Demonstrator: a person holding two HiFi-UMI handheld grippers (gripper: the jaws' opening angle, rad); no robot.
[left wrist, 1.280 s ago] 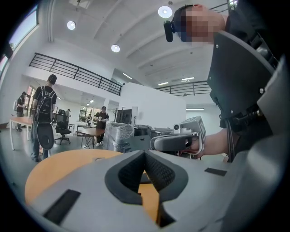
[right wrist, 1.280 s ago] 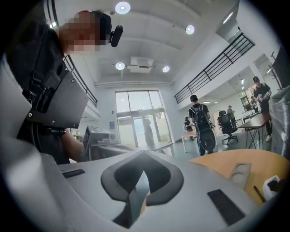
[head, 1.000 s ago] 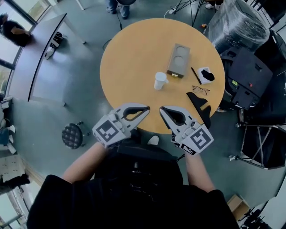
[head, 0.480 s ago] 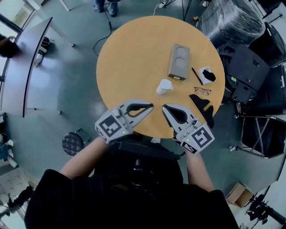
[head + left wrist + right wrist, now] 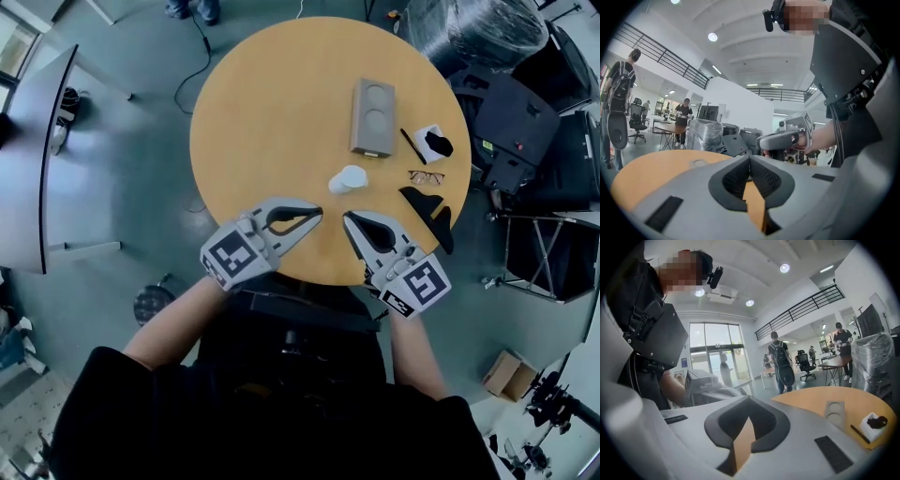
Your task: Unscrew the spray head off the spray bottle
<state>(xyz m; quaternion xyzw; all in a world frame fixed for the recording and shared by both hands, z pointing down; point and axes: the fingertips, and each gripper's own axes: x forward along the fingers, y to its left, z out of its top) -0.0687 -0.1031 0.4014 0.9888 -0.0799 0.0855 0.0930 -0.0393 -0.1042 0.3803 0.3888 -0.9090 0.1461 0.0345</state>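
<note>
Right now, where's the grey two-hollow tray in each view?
Head view: grey tray on the round table, upper right.
Left gripper view: flat shape left of the left tool, probably it.
Right gripper view: tray right of the right tool.
Shared landmark: the round table.

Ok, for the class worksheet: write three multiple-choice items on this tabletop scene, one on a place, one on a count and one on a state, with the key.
1. Where on the round table do the eyeglasses lie?
A. near its right edge
B. at its centre
C. on the grey tray

2. How many round recesses does the grey tray have?
A. one
B. two
C. four

3. How do the tongs of the left gripper and right gripper stand?
A. both shut, empty
B. both wide open
C. both shut on the eyeglasses

Key:
1 A: they sit by the right rim.
2 B: two circles show.
3 A: each gripper view shows pads meeting, with nothing between them.
</note>
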